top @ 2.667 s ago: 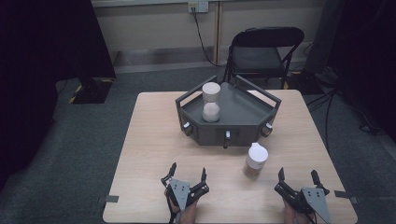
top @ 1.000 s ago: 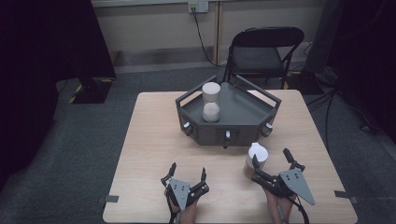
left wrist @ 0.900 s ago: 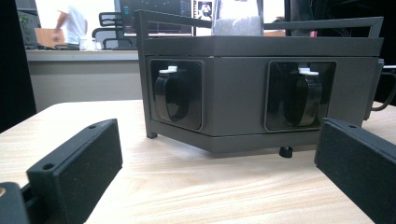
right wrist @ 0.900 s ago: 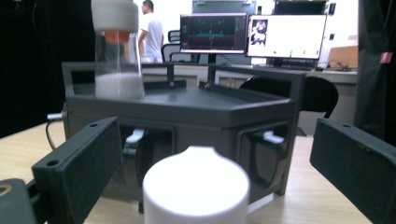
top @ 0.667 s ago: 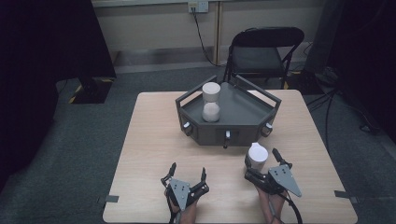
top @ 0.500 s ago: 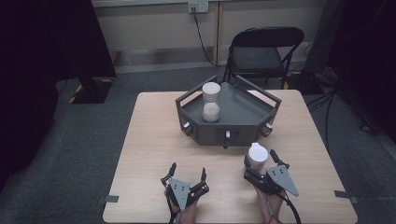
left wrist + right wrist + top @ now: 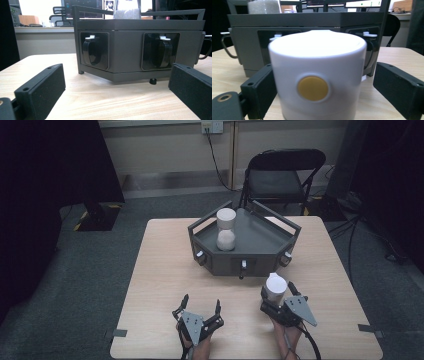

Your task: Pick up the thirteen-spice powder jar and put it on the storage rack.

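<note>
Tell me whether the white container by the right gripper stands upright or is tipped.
Upright. The white container stands on its base on the table, top level and yellow dot facing the right gripper, whose jaws flank it.

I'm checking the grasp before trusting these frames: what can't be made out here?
- Right gripper, right gripper view: whether the pads press the white canister; its body hides the left contact, and a gap shows on the right.
- Canister base, same view: cut off by the bottom edge.
- Hourglass-shaped white piece on the grey tray, left gripper view: cut off by the top edge.
</note>
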The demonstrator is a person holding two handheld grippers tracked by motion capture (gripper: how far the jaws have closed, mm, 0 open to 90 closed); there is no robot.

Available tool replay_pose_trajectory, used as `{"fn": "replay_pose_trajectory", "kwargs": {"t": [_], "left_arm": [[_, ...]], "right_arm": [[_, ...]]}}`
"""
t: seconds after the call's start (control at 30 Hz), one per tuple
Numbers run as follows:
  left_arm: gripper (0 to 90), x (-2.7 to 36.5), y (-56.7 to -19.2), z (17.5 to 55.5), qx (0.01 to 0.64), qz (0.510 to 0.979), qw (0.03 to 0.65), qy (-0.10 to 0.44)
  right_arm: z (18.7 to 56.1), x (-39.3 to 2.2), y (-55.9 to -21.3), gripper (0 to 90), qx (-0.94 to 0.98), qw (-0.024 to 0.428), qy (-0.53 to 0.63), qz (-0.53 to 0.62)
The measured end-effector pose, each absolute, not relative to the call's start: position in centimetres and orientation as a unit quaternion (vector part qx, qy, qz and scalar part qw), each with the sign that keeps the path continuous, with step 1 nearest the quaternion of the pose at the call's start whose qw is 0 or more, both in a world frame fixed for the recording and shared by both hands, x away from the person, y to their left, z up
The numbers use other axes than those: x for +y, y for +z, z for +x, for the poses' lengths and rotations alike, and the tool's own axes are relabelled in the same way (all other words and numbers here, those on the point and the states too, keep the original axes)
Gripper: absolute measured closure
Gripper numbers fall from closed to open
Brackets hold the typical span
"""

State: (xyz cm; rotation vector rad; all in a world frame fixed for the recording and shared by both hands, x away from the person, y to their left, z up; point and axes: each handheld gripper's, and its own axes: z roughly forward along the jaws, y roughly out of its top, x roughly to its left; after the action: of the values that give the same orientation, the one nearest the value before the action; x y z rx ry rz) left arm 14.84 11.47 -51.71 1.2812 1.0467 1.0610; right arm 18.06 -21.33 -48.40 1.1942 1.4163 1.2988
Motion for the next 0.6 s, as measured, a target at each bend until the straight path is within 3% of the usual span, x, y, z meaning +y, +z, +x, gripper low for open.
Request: {"fn": "replay_pose_trajectory", "kwargs": {"t": [0.17, 0.6], "left_arm": [[0.2, 11.49, -51.7, 14.84, 0.443, 0.543, 0.555, 0.449], [0.4, 11.53, -51.69, 14.85, 0.442, 0.543, 0.555, 0.448]], "right_arm": [[18.02, -22.12, -48.52, 28.9, 0.576, 0.412, 0.536, 0.46], [17.92, -21.56, -48.23, 29.7, 0.581, 0.421, 0.524, 0.458]]}}
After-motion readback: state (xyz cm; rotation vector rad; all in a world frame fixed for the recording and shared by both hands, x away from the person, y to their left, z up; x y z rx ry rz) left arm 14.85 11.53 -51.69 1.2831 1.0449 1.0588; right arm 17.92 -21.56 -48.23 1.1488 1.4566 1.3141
